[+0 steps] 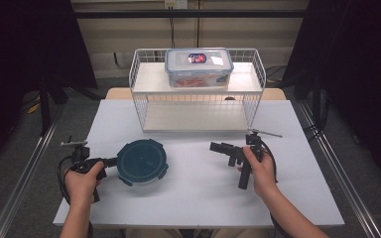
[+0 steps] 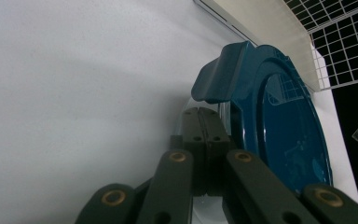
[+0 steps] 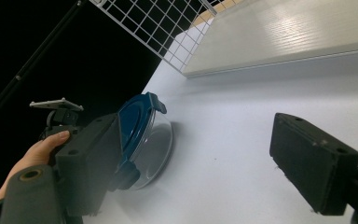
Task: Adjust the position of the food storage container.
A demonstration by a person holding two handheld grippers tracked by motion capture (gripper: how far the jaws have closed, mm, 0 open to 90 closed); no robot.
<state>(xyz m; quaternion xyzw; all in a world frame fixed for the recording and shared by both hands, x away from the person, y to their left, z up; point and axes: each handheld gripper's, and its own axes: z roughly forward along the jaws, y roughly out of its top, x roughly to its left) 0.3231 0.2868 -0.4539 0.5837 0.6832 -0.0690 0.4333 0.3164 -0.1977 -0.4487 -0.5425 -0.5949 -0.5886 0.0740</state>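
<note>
We saw the round container (image 1: 142,161) with its dark blue lid lying on the white table (image 1: 193,198), toward the left edge and a little in front of the wire rack (image 1: 197,89) that stood at the table's far edge. The left gripper (image 1: 110,161) lay level at the container's left side, its tips right at the rim; in the left gripper view its two black jaws stood pressed together with nothing between them, just beside the clear wall under one blue lid clip (image 2: 216,74). Whether the tips actually touched that wall we could not tell, since the jaws themselves covered the spot. The lower part of the container was cut off there by the gripper's arms. The right gripper (image 1: 217,147) was held above the table right of the middle, well apart from the container and pointing left toward it; in the right gripper view its jaws stood wide apart and empty, and the near jaw hid part of the container's side. On the rack's upper shelf stood a clear box (image 1: 199,66) with a clip lid; its reddish contents were too small for us to make out. The left hand (image 1: 83,182) gripped its handle near the table's front left corner.
</note>
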